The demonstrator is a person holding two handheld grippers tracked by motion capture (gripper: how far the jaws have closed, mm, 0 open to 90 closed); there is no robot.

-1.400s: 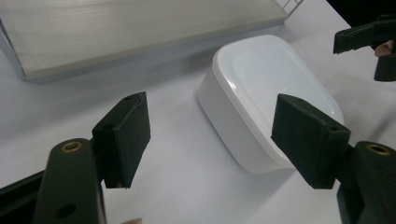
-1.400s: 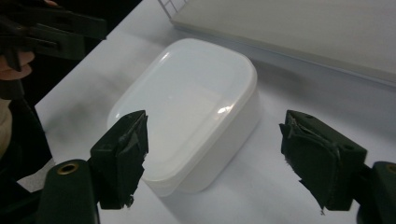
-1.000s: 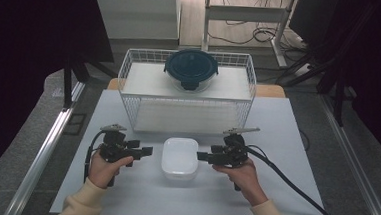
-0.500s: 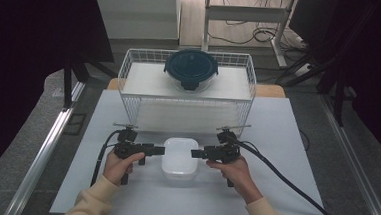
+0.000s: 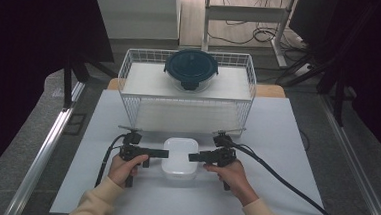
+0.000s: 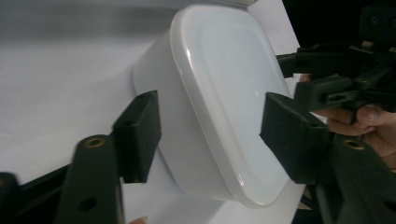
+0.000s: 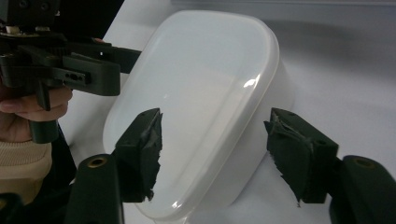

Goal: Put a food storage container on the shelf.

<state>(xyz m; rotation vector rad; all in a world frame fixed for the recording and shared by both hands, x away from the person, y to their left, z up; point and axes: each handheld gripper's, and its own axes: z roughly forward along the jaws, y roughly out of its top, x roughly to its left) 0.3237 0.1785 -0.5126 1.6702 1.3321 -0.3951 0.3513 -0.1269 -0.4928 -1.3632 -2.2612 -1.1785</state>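
A white box with a white lid (image 5: 179,156) (image 6: 224,70) (image 7: 201,60) sits on the white table, near the middle. My left gripper (image 5: 163,154) (image 6: 212,126) reaches in level from the box's left, and my right gripper (image 5: 191,157) (image 7: 215,135) from its right. Each is rolled on its side. Each has the box's rim between its jaws, with one pad over the lid and one beside the wall. Both pairs of jaws have just been closing, and I see no pad pressing on the box. Across the box, each gripper view shows the other gripper and the hand holding it.
Behind the box stands a white wire basket (image 5: 130,79), and on its top rests a round glass container with a dark blue lid (image 5: 191,69). A black cable trails from each gripper, the right one (image 5: 284,186) running to the table's front right corner.
Both hands have come inward and down from the two sides to the white box. Their jaws now reach over its left and right edges and stand narrower.
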